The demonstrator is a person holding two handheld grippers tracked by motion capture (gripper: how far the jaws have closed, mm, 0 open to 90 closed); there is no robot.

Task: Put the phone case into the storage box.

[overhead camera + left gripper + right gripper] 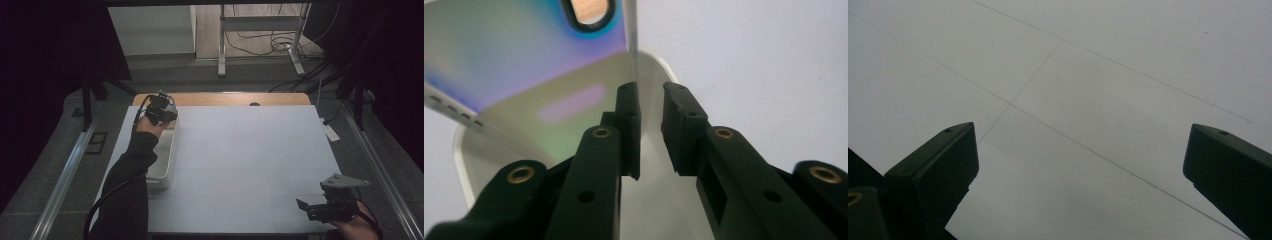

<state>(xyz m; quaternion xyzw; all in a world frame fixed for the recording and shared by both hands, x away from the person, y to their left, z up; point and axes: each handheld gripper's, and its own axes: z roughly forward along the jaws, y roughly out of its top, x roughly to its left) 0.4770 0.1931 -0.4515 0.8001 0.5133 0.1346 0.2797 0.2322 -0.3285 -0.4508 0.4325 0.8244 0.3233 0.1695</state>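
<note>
White bin (167,160) sits along the table's (250,160) left edge, and we've got the left gripper (650,127) over its far end, jaws just a narrow gap apart with nothing between them. Our right gripper (325,207) hovers near the front right corner, jaws spread wide

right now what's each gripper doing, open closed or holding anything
Left gripper: jaws a narrow gap apart, gripping nothing, poised over the white tray beside a thin upright sheet.
Right gripper: wide open, empty, above the table.
</note>
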